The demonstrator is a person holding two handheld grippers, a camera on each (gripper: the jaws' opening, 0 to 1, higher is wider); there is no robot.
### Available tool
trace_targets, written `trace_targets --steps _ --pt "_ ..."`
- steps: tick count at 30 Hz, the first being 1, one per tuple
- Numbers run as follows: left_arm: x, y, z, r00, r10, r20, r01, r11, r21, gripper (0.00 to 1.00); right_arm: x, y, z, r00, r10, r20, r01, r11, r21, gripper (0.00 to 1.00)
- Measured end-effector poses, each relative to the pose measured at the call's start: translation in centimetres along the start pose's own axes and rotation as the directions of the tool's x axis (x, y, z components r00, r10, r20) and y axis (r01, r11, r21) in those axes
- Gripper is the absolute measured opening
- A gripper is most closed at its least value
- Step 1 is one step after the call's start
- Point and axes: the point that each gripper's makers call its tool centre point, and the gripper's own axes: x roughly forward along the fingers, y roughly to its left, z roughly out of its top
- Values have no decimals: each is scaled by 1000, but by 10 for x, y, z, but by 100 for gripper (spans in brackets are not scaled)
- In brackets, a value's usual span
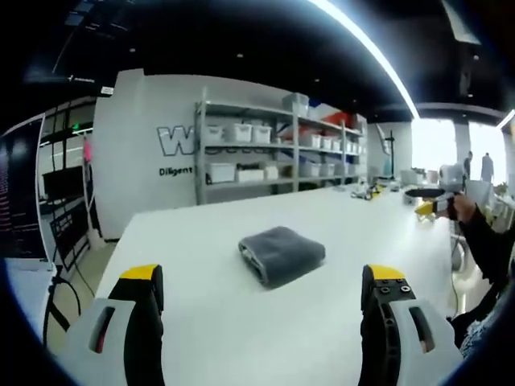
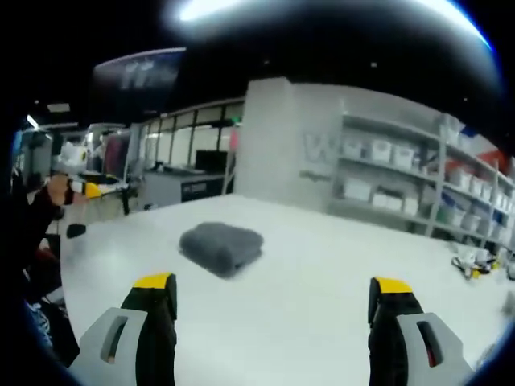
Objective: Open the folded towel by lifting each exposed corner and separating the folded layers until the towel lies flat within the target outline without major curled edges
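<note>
Folded grey towel (image 1: 281,254) laid on table (image 1: 241,338), long axis slanted, left gripper (image 1: 269,301) and right gripper (image 2: 273,314) held wide apart, nothing gripped.

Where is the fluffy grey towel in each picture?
Left gripper view: the folded grey towel lies just right of the middle, on the white table, beyond the open tongs.
Right gripper view: it lies left of the middle.
Shared landmark: the shelf rack with white bins behind the table.
</note>
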Motion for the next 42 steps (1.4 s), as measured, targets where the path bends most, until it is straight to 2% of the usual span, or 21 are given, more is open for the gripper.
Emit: trace_targets --steps 12,16,18,24,32,42 --pt "7 0 23 999 -32 -15 32 999 -7 100 5 -7 19 1000 8 -17 -8 999 -38 100" --pt "12 -3 30 998 -60 -28 60 998 -4 100 9 -9 26 1000 16 -27 -17 999 -45 100" --pt "14 -4 34 998 -66 -19 66 998 -3 96 10 -10 30 999 22 -29 -23 999 -44 100" --pt "20 1 33 996 -52 -68 55 997 46 98 13 -14 41 999 33 -41 -35 998 -59 100" --pt "30 6 47 994 -69 -80 71 997 25 99 21 -19 48 997 41 -66 -45 997 -65 100" --pt "45 7 45 990 -86 -108 88 996 17 99 33 -23 54 994 55 -94 -63 995 -78 100"
